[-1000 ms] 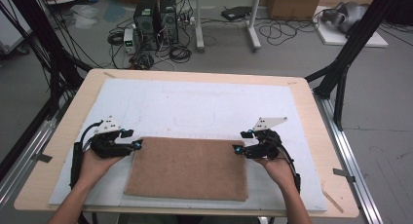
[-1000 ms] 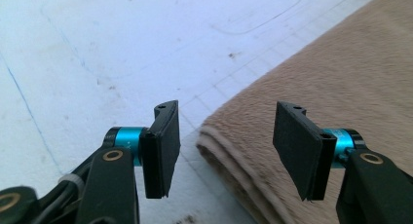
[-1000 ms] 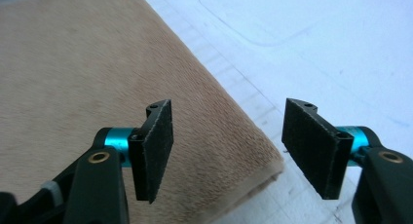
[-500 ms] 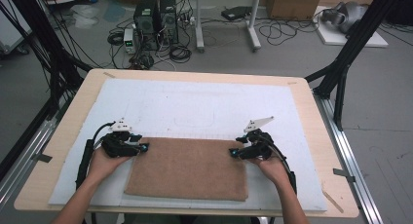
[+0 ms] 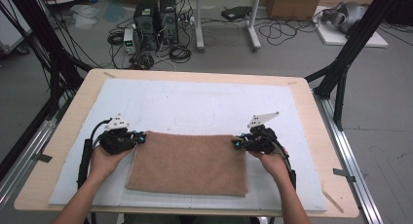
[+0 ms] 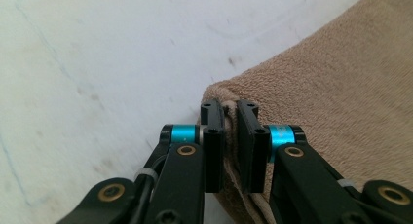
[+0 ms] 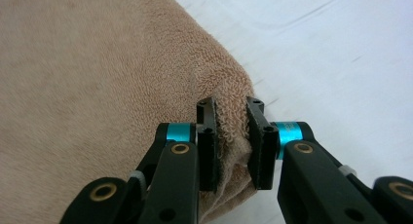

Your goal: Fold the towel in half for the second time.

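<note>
Pinching the far corners of the brown terry towel, I have both tongs clamped on cloth. My left gripper has just been closing, and its jaws now squeeze a bunched fold of the towel's far left corner, the hem edge running down between them. My right gripper has just been closing too, and a thick ridge of terry is pressed between its jaws at the far right corner. In the high view the towel lies flat on the white mat that covers the wooden table, nearer my edge than the far one, with my left hand and right hand at its two far corners. Whether either corner is lifted off the mat is hard to say from above; they look low, roughly at mat level.
</note>
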`<state>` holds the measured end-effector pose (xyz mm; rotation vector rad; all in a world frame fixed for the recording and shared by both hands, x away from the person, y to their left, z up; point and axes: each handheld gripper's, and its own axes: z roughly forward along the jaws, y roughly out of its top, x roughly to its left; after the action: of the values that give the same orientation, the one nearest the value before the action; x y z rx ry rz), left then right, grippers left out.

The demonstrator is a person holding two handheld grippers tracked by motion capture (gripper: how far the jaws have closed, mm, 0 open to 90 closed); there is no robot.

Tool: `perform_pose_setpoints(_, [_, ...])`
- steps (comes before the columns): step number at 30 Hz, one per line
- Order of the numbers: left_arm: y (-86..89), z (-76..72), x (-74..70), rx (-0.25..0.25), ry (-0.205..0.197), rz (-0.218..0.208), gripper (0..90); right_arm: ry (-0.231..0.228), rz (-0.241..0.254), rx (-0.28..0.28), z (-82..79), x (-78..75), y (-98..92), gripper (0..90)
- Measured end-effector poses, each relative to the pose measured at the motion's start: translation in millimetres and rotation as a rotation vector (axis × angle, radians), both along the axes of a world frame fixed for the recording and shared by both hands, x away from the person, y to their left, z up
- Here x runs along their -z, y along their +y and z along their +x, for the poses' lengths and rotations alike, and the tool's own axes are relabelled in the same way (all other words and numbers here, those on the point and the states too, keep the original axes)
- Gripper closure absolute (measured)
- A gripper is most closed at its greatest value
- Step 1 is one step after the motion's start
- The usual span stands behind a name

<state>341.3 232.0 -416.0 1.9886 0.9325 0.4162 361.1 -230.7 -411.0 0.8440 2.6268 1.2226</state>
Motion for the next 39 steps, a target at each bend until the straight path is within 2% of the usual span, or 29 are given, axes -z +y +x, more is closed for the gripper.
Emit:
perform_pose_setpoints(5, [-5.9,24.3,-24.3,-0.042,-0.049,-0.021,82.2,-0.038,-0.001,0.047,21.6,-22.8,-2.8,77.7])
perform_pose_setpoints(9, [-11.2,44.2,-44.7,-0.069,-0.092,-0.012,82.3,-0.077,-0.008,0.067,38.5,-42.2,-3.1,77.8])
perform_pose_setpoints(11, [-12.8,53.3,-51.8,-0.084,-0.099,-0.014,82.3,-0.091,-0.008,0.079,48.7,-50.6,-3.2,77.7])
perform_pose_setpoints(12, [-14.9,59.6,-54.9,-0.100,-0.108,0.000,82.1,-0.095,-0.004,0.088,53.5,-52.9,-3.7,77.2])
perform_pose_setpoints(13, [-16.4,63.4,-56.1,-0.110,-0.108,0.023,80.5,-0.092,0.001,0.106,61.7,-55.6,-4.0,74.0])
perform_pose_setpoints(14, [-18.6,67.7,-56.7,-0.140,-0.106,0.041,74.1,-0.100,-0.001,0.119,65.9,-56.2,-3.5,69.2])
perform_pose_setpoints(15, [-19.2,71.9,-56.3,-0.174,-0.099,0.046,63.9,-0.097,-0.017,0.139,70.5,-56.4,-2.9,65.3])
perform_pose_setpoints(16, [-18.2,73.2,-55.0,-0.181,-0.097,0.028,60.2,-0.081,-0.010,0.151,75.6,-54.1,-3.1,64.2])
perform_pose_setpoints(17, [-16.8,74.3,-53.3,-0.183,-0.088,0.019,61.0,-0.067,-0.009,0.159,78.0,-51.7,-3.1,62.0])
perform_pose_setpoints(19, [-14.1,74.6,-50.3,-0.167,-0.058,0.040,59.8,-0.054,-0.013,0.160,79.6,-47.1,-2.1,59.1])
perform_pose_setpoints(20, [-13.4,73.5,-48.4,-0.162,-0.057,0.043,59.0,-0.045,-0.010,0.157,79.1,-45.1,-1.9,57.9])
perform_pose_setpoints(23, [-10.5,69.2,-43.5,-0.158,-0.055,0.017,58.9,-0.059,-0.013,0.170,77.0,-39.3,-3.5,54.4])
perform_pose_setpoints(25, [-9.7,64.7,-38.2,-0.146,-0.046,0.015,58.6,-0.037,0.000,0.185,77.1,-35.9,-5.6,51.5])
perform_pose_setpoints(26, [-10.1,63.6,-36.5,-0.136,-0.027,0.013,58.1,-0.037,0.007,0.189,76.2,-34.4,-6.1,50.9])
perform_pose_setpoints(27, [-10.3,62.2,-35.4,-0.124,-0.025,0.016,57.7,-0.038,0.008,0.191,74.6,-33.3,-5.8,50.6])
perform_pose_setpoints(28, [-11.4,58.0,-33.5,-0.126,-0.047,0.013,57.7,-0.041,0.008,0.190,73.7,-32.3,-5.5,49.4])
perform_pose_setpoints(29, [-11.3,55.3,-32.0,-0.124,-0.049,0.001,57.8,-0.038,0.007,0.191,72.1,-30.9,-4.7,48.4])
perform_pose_setpoints(30, [-11.1,53.3,-30.3,-0.118,-0.042,-0.012,57.8,-0.034,0.011,0.190,70.7,-29.8,-4.3,48.0])
perform_pose_setpoints(32, [-10.8,48.3,-26.7,-0.106,-0.046,-0.005,56.9,-0.039,0.008,0.190,67.6,-28.1,-3.5,45.7])
perform_pose_setpoints(35, [-8.2,41.5,-20.9,-0.098,-0.031,-0.024,55.7,-0.033,0.026,0.196,63.0,-26.4,-2.8,42.2])
perform_pose_setpoints(39, [-5.5,31.2,-13.5,-0.087,-0.033,-0.046,54.7,-0.031,0.039,0.196,56.1,-24.7,-0.1,38.4])
